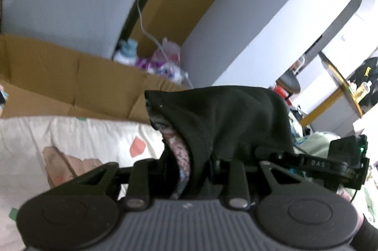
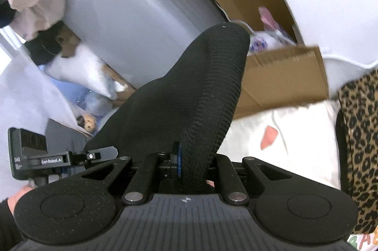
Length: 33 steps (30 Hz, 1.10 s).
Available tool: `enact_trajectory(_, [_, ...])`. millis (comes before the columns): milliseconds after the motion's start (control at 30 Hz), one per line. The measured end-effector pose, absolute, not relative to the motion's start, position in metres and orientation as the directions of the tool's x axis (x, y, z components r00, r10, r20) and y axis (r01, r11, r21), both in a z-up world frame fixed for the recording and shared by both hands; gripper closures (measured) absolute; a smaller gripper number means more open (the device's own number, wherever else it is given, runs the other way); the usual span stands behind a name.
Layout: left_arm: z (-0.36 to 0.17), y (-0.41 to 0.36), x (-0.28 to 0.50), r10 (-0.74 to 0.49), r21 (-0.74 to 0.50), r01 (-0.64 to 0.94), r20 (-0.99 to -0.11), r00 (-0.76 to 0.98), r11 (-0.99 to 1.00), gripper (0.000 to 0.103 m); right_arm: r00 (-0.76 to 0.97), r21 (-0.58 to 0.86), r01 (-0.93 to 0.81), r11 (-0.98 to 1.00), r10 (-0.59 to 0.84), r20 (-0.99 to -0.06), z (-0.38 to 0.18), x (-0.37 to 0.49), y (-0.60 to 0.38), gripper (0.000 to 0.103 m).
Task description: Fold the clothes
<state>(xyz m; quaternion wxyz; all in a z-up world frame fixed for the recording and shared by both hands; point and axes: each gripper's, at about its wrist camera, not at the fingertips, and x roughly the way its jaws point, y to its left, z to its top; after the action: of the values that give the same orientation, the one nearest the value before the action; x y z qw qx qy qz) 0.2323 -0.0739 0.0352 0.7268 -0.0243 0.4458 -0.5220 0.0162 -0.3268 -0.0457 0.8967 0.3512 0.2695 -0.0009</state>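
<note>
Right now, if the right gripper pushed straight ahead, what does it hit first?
The black garment clamped in the right gripper fills its line. Beyond that, probably the cardboard box; depth is unclear.

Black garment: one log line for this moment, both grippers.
left gripper: shut on black garment | right gripper: shut on black garment, ribbed edge | garment lifted above bedsheet

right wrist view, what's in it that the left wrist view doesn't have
Only the right wrist view shows leopard-print fabric at its edge and a ribbed hem on the black garment in the right tool. Only the left wrist view shows a patterned lining and a round table. Both show black cloth clamped in a tool, the left tool included, a cardboard box and white bedding.
</note>
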Motion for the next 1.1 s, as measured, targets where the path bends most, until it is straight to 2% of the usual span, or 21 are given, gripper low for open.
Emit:
enact_trajectory(200, [0.096, -0.055, 0.211, -0.810, -0.491, 0.737, -0.572, 0.130, 0.465, 0.071, 0.876, 0.585, 0.141, 0.799, 0.175, -0.450, 0.028, 0.007, -0.313, 0.095])
enact_trajectory(733, [0.183, -0.034, 0.154, -0.835, -0.485, 0.725, -0.501, 0.229, 0.489, 0.071, 0.904, 0.465, 0.078, 0.882, 0.134, -0.406, 0.173, -0.037, -0.280, 0.095])
enact_trajectory(1100, [0.197, -0.035, 0.122, -0.861, -0.478, 0.752, -0.451, 0.234, 0.454, 0.071, 0.915, 0.407, 0.094, 0.909, 0.082, -0.394, 0.211, -0.074, -0.267, 0.095])
